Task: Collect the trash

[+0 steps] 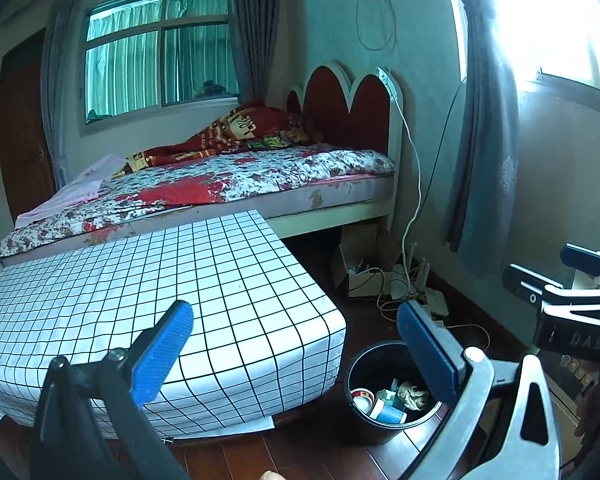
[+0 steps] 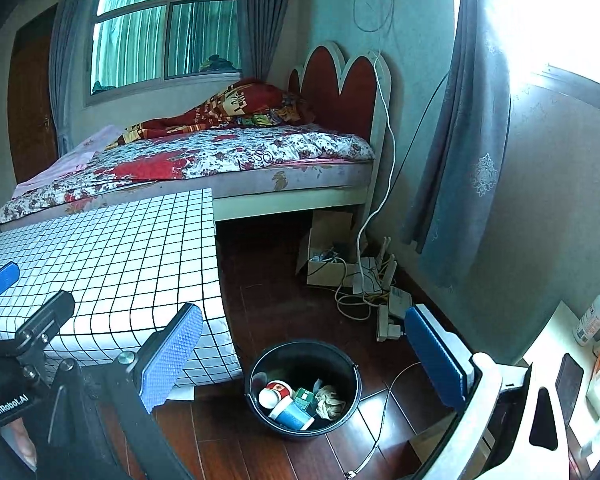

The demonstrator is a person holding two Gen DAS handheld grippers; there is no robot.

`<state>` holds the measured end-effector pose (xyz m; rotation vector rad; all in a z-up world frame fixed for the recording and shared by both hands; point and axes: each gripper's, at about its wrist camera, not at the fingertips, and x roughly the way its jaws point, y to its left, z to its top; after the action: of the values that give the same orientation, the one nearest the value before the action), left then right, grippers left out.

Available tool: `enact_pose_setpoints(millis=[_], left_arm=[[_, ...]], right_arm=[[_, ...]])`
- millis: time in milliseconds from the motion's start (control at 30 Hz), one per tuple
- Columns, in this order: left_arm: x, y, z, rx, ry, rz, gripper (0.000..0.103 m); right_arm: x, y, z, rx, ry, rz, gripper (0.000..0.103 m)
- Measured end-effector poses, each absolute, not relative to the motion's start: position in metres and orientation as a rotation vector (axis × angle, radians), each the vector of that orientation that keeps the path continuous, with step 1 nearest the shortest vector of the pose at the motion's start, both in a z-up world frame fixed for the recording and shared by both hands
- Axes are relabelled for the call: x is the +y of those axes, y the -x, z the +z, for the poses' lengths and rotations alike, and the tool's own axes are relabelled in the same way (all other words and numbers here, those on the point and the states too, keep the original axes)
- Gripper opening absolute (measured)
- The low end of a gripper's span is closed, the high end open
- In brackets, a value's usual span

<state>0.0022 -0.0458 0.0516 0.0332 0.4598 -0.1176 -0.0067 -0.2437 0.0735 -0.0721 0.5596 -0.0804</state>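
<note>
Standing on the dark red-brown wooden plank floor [image 2: 284, 304], the round black plastic waste bucket [image 2: 260, 364] sits just off the near right corner of the low table draped in a white cloth with a black grid [image 2: 120, 248]. Inside the bucket lie a red-and-white paper cup [image 2: 274, 394], a blue-and-white paper cup [image 2: 292, 416], a small green carton [image 2: 306, 398] and a crumpled brownish wad of paper [image 2: 330, 402], all touching one another. The left gripper [image 1: 296, 344] hangs over the table's near right corner with its blue-padded fingers wide apart and nothing between them. The right gripper [image 2: 304, 352] hovers above the bucket, its blue pads likewise spread and empty. A tangle of white cables and a power strip [image 2: 380, 300] lies on the floor by the bed's headboard.
</note>
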Motion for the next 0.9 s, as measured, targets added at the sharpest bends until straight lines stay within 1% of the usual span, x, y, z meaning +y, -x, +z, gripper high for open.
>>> enact_pose_setpoints(millis=[900], left_arm=[[-0.062, 0.005, 0.056, 0.452, -0.067, -0.125, 0.102]], right_arm=[[-0.255, 0.005, 0.072, 0.565, 0.059, -0.087, 0.102]])
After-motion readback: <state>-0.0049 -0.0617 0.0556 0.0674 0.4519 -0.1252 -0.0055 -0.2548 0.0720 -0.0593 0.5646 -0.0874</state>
